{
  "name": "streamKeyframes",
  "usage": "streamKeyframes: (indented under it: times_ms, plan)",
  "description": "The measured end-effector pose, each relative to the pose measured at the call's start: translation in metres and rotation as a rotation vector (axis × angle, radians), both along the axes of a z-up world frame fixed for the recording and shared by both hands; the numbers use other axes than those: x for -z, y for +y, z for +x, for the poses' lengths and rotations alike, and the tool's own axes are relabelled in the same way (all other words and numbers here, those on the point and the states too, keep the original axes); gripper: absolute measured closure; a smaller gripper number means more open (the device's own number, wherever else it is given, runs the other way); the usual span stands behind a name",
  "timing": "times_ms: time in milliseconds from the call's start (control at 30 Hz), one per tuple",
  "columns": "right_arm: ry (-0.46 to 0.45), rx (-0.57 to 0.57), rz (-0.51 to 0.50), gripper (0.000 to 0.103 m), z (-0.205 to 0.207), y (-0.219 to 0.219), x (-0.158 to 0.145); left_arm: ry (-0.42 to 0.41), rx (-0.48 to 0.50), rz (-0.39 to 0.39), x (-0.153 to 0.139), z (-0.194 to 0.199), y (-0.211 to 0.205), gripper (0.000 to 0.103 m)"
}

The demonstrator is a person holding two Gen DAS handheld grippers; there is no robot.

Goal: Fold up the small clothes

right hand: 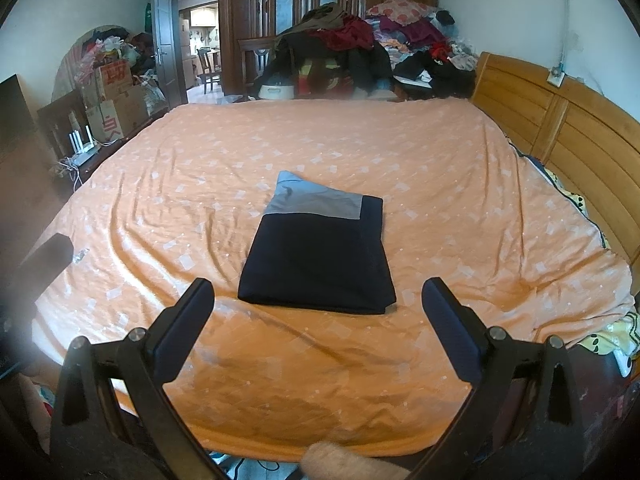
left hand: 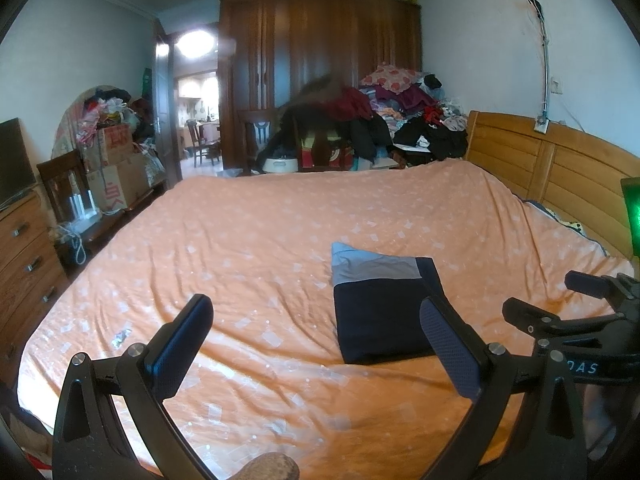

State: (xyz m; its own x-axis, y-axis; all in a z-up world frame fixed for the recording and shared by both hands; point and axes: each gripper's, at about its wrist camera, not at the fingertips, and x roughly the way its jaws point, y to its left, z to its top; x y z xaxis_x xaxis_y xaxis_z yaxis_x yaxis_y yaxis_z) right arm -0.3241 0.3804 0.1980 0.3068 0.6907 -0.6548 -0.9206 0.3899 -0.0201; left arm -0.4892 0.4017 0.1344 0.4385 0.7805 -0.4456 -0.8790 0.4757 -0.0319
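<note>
A small garment (right hand: pixel 318 254), dark navy with a grey and light-blue band at its far end, lies folded into a flat rectangle on the orange bedspread (right hand: pixel 460 184). In the left wrist view the same garment (left hand: pixel 380 312) sits to the right of centre, partly behind my right-hand finger. My left gripper (left hand: pixel 320 340) hovers open above the bed, nothing between its fingers. My right gripper (right hand: pixel 318 320) is open too, just short of the garment's near edge. The right gripper's body (left hand: pixel 568 320) shows at the right edge of the left wrist view.
A wooden headboard (right hand: pixel 560 128) runs along the bed's right side. A heap of clothes (right hand: pixel 380 40) and a wardrobe (left hand: pixel 320 60) stand beyond the far edge. Boxes (left hand: pixel 116 172) and a dresser (left hand: pixel 24 248) line the left. A doorway (left hand: pixel 196 120) opens at the back.
</note>
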Motion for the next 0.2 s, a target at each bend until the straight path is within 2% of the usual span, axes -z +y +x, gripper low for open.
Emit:
streamKeyframes:
  times_ms: [200]
  plan:
    - [-0.007,0.004,0.017,0.001,-0.0004,-0.0031,-0.0016,0.000,0.001,-0.003,-0.0003,-0.0003,-0.0008,0.000]
